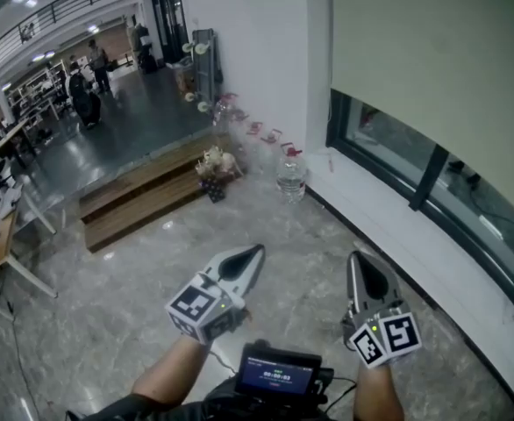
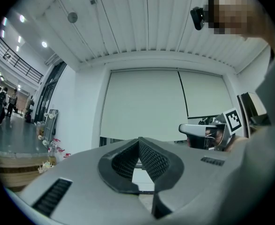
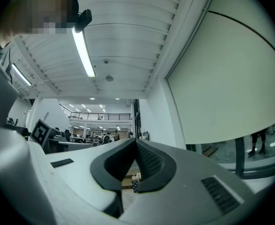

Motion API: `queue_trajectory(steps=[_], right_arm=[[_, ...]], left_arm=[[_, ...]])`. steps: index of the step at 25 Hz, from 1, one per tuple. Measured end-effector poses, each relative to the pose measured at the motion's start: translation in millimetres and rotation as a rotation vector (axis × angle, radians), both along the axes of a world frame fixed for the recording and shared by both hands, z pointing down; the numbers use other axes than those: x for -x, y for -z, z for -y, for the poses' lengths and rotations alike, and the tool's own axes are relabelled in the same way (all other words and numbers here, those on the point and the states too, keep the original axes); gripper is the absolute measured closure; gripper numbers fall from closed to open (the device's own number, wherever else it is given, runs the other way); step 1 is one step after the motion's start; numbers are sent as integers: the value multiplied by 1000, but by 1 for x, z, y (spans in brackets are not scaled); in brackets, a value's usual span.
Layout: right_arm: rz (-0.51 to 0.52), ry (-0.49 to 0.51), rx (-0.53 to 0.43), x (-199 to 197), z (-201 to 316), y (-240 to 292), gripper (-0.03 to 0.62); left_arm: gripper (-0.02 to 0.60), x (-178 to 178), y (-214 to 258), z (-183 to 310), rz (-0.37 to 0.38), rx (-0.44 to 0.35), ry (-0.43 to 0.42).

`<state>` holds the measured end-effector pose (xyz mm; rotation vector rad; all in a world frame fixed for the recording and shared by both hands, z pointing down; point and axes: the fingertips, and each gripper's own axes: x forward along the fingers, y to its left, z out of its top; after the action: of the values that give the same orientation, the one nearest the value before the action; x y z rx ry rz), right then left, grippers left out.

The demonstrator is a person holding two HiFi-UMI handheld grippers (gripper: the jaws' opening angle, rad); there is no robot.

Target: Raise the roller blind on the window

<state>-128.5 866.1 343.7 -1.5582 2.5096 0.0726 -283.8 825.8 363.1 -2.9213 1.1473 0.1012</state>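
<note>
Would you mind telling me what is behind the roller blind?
Below its hem a strip of window glass and a dark mullion show; the roller blind hides the rest.

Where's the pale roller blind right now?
Head view, upper right: the pale fabric roller blind covers most of the dark-framed window, beyond the right claw.

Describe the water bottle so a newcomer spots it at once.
Start at the window under the roller blind. Follow its sill to the corner with the white wall; the water bottle stands on the floor there. It is clear with a red top, unlike the flowers nearby.
</note>
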Motion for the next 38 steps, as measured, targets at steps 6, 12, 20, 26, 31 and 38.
queue_trajectory(steps=[6, 12, 20, 26, 31, 38], right_arm=[[-9, -39, -2, 6, 56, 8, 585], [15, -69, -1, 19, 111, 13, 585], [7, -97, 39, 34, 171, 9, 585], [-7, -102, 47, 44, 202, 10, 585], [-11, -98, 35, 42, 225, 14, 585], [15, -64, 8, 24, 267, 15, 585]], left_arm=[[592, 11, 8, 63, -22, -12, -20], [592, 24, 16, 118, -29, -39, -69], [592, 38, 16, 181, -40, -21, -91], [592, 43, 10, 212, -38, -4, -111], [592, 37, 11, 235, -37, -1, -118], [592, 16, 14, 268, -25, -33, -123]])
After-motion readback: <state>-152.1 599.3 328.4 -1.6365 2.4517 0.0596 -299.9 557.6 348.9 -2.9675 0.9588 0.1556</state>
